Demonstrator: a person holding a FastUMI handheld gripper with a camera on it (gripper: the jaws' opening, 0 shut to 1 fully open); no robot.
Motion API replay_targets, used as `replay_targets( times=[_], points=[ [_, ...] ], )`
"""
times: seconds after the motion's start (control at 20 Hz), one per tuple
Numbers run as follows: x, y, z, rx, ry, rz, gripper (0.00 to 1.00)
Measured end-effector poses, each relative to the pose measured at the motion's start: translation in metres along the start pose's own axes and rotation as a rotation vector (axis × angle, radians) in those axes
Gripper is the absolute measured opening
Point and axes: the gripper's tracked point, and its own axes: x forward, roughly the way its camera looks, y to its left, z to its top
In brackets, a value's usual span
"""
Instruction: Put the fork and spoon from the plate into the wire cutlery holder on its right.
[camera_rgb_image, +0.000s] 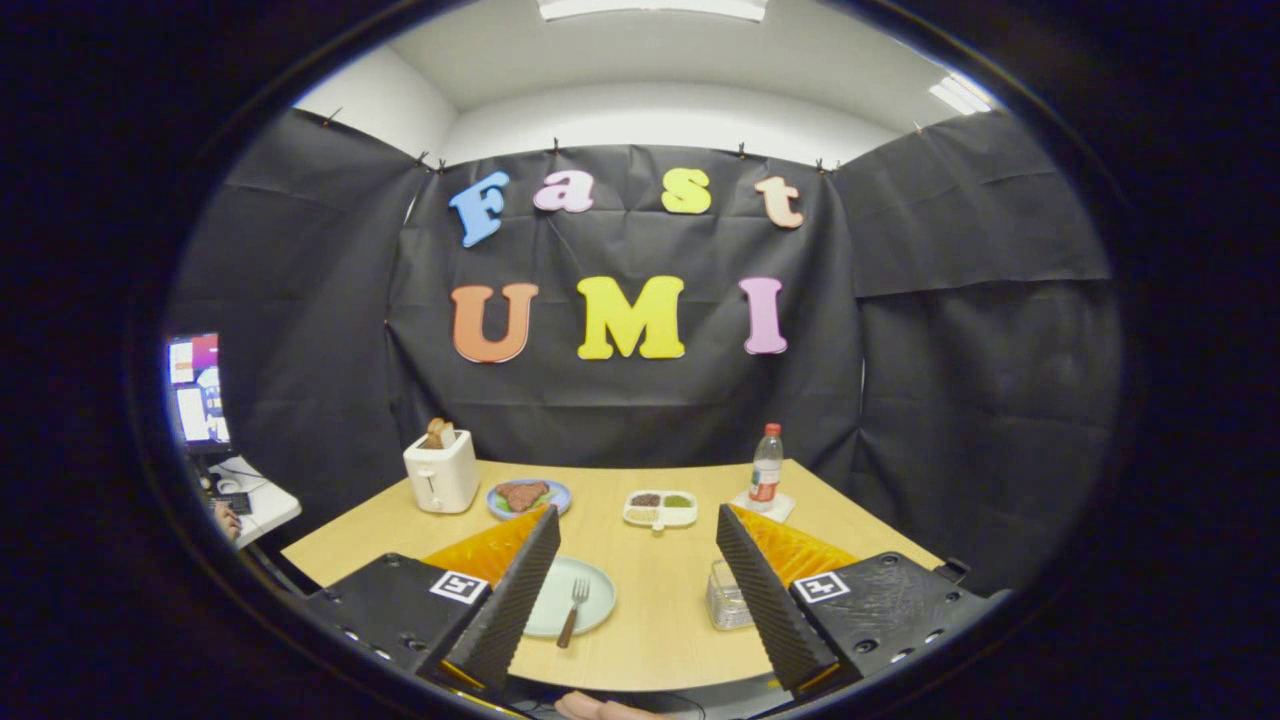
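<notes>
Hovering gripper (632, 585): held above the near edge of the wooden table (660, 640), its two ridged black fingers (520, 590) spread wide apart with nothing between them.
Plate (592, 592): pale green, lying flat just ahead of the left finger, which hides its left part.
Fork (574, 608): on the plate, tines pointing away, handle reaching over the near rim.
Spoon: cannot be made out.
Cutlery holder (726, 598): a pale, see-through container right of the plate, just beside the right finger and partly hidden by it.
Farther back: white toaster (441, 471) with bread (438, 433), blue plate of food (528, 497), divided white dish (660, 507), bottle with red cap (766, 464) on a coaster (762, 506).
Left of table: lit monitor (196, 388).
</notes>
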Motion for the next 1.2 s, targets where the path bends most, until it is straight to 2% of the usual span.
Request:
replay_targets(
  times=[0.2,0.45,0.6,0.9,1.2],
  points=[
    [0.038,0.010,-0.024,-0.077,0.069,-0.016,0.95],
    [0.088,0.036,-0.084,-0.069,0.277,0.039,0.95],
    [0.114,0.045,-0.111,-0.086,0.360,0.041,0.95],
    [0.148,0.067,-0.166,-0.027,0.583,0.061,0.96],
    [0.152,0.088,-0.205,0.048,0.800,0.076,0.95]
  ],
)
